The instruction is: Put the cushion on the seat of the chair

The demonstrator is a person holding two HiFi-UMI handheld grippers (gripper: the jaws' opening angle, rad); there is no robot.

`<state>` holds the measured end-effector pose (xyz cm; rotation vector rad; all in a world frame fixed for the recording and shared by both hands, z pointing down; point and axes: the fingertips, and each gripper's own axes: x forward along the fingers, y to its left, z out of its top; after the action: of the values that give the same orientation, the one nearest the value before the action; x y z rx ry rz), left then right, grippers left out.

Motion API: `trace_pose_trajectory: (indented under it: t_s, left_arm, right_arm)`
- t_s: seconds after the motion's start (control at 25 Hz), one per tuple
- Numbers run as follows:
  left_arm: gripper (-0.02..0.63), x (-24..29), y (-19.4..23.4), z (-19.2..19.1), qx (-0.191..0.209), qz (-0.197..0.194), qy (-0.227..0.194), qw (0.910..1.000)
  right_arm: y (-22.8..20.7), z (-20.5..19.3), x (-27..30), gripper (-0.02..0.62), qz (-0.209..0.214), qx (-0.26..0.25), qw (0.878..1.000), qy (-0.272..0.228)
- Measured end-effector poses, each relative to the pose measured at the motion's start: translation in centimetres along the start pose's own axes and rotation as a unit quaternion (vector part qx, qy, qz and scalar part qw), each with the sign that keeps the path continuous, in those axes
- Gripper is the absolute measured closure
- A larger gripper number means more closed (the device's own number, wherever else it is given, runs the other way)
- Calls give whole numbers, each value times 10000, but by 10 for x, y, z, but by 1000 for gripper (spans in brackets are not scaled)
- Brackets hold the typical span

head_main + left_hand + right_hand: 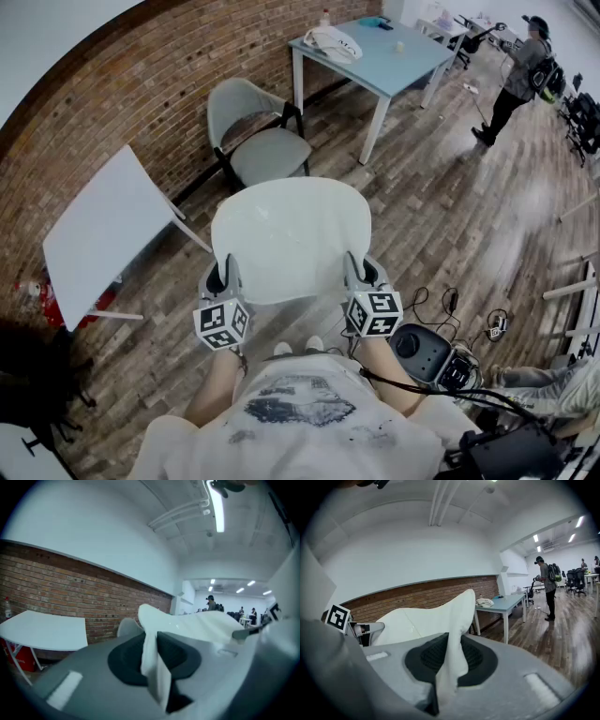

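A pale, flat cushion [289,236] hangs in the air in front of the person, held by its two near corners. My left gripper [226,277] is shut on its left corner, and the cloth [151,660] runs pinched between the jaws. My right gripper [361,273] is shut on the right corner, with the fabric [452,660] squeezed between its pads. The grey chair [255,136] stands farther off by the brick wall, its seat [272,154] bare. The cushion hides the floor between me and the chair.
A white table [103,230] stands at the left by the brick wall, a light blue table [375,58] with a white bag on it at the back. A person [517,75] stands at the far right. Cables and a black device [422,354] lie on the floor near right.
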<state>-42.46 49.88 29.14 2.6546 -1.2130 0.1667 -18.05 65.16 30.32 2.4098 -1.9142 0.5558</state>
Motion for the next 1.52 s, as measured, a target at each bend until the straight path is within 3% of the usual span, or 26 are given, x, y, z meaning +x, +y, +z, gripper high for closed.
trace_pose_trajectory:
  t_s: [0.56,1.04,1.52]
  left_arm:
    - [554,19,-2,-8,29,10,127,9999]
    - [554,41,-30,-15,4,-6,113,9999]
    - [554,142,-3,-15,-64,-39,244,9997]
  right_arm:
    - [-14,-2,14,551,-31,54,9999,92]
    - [-51,3,17,551,22,131,9999,45]
    - [-74,15,115,551,-30,132,9997,223]
